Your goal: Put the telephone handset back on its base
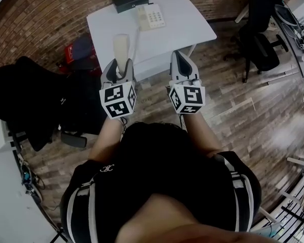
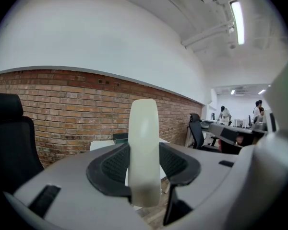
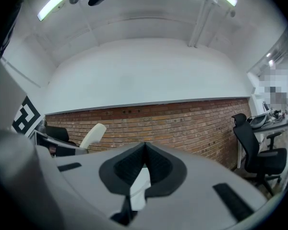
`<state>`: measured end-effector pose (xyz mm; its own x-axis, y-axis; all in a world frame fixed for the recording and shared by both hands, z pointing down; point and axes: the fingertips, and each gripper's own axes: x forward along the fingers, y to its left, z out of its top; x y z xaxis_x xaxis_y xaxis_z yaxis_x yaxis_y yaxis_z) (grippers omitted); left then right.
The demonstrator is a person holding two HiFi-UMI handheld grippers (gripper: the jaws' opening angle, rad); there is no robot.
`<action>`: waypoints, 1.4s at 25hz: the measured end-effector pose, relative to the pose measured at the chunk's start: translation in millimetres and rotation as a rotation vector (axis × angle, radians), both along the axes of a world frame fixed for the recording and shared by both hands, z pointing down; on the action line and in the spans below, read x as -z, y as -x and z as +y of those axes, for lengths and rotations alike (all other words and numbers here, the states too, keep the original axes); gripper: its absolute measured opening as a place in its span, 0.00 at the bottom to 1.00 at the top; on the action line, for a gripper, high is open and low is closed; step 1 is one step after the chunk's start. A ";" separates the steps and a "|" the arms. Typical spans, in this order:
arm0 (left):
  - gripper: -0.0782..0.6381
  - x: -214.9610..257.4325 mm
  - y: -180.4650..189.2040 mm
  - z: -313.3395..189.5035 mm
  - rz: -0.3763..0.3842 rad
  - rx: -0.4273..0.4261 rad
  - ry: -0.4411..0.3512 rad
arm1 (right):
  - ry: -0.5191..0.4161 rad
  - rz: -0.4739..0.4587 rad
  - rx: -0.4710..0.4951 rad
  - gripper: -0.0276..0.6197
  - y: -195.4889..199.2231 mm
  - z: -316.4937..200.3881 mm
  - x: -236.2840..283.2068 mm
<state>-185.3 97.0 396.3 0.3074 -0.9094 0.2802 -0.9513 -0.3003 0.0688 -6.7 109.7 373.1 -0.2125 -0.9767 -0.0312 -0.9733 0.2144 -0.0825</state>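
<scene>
My left gripper [image 1: 120, 69] is shut on a cream telephone handset [image 1: 122, 50], which stands upright between the dark pads [image 2: 116, 166] and rises above them [image 2: 144, 143]. It hangs in the air in front of the near edge of the white table [image 1: 192, 19]. The cream telephone base [image 1: 151, 16] with its keypad lies at the table's far side, well beyond the handset. My right gripper [image 1: 181, 59] hovers beside the left one, jaws shut together [image 3: 144, 150] with nothing between them. The handset [image 3: 92, 136] shows to its left.
A dark flat box [image 1: 130, 0] sits at the table's far edge beside the base. A black office chair [image 1: 35, 100] stands at the left, another [image 1: 261, 39] at the right. A brick wall [image 2: 62, 104] runs behind the table. People [image 2: 224, 114] stand far off.
</scene>
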 end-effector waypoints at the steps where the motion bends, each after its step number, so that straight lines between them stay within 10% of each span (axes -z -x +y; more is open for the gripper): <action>1: 0.37 -1.3 -2.9 1.6 0.001 0.003 -0.001 | 0.001 0.000 0.002 0.04 -3.1 1.3 -2.0; 16: 0.37 -15.0 -31.8 -3.0 0.002 0.027 -0.003 | 0.006 0.015 0.013 0.04 -36.3 -2.2 -11.9; 35: 0.37 -42.8 -60.7 -152.1 0.049 0.020 0.047 | 0.059 0.016 0.018 0.04 -61.1 -150.4 -38.6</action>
<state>-124.6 -55.0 439.1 0.3034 -0.9018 0.3077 -0.9523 -0.2765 0.1288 54.3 -40.7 411.7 -0.2297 -0.9728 0.0298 -0.9707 0.2267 -0.0800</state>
